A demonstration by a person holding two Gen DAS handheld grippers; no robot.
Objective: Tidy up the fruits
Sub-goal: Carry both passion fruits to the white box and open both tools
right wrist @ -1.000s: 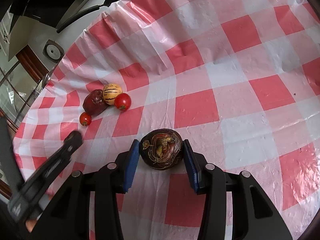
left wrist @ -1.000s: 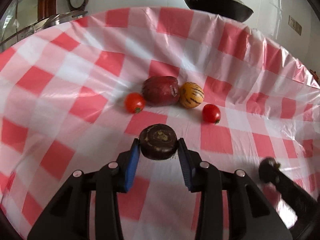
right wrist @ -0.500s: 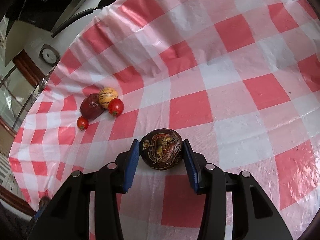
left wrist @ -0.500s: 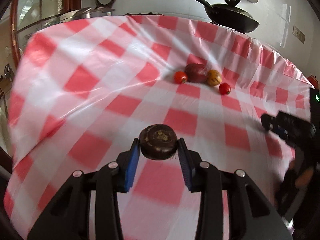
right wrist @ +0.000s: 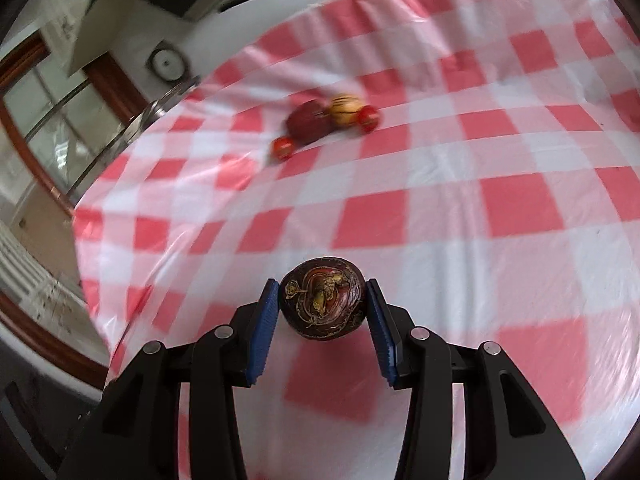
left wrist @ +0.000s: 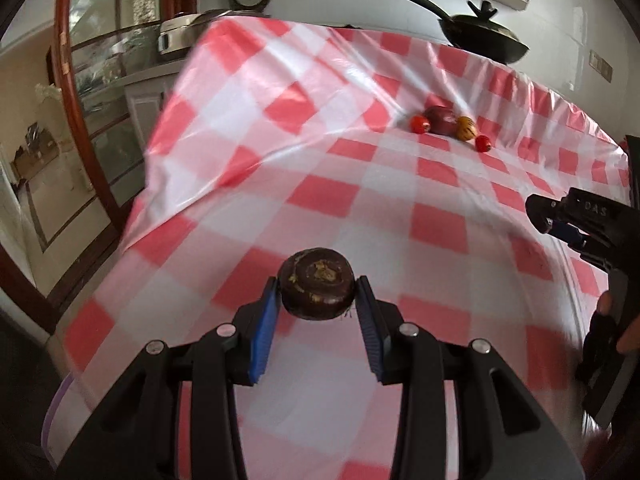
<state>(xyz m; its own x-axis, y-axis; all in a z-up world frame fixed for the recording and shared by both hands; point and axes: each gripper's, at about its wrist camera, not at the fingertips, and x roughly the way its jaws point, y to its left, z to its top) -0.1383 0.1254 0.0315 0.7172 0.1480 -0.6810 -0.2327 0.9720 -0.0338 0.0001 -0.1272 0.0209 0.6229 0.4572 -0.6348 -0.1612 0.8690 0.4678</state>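
Observation:
My left gripper point(left wrist: 317, 302) is shut on a dark brown mangosteen point(left wrist: 317, 283), held above the near part of the red-and-white checked tablecloth point(left wrist: 360, 184). My right gripper point(right wrist: 322, 307) is shut on a second dark mangosteen point(right wrist: 322, 298) with yellowish marks on its face. Far off on the cloth lies a small cluster: a dark red fruit point(left wrist: 440, 119), a striped yellow fruit point(left wrist: 466, 128) and two small red tomatoes point(left wrist: 419, 123) point(left wrist: 483, 143). The right wrist view shows the same cluster, blurred, with the dark red fruit point(right wrist: 306, 122) at its left. The right gripper's body point(left wrist: 580, 224) shows at the left view's right edge.
A black lidded pan point(left wrist: 480, 36) stands beyond the table's far edge, and a steel pot point(left wrist: 180, 32) sits at the far left corner. A wood-framed glass door point(left wrist: 92, 92) is to the left of the table. A purple rim point(left wrist: 56, 408) peeks at the lower left.
Both grippers have pulled back from the fruit cluster, each still holding its mangosteen. The cluster now looks small and far, and the table's left edge has come into view.

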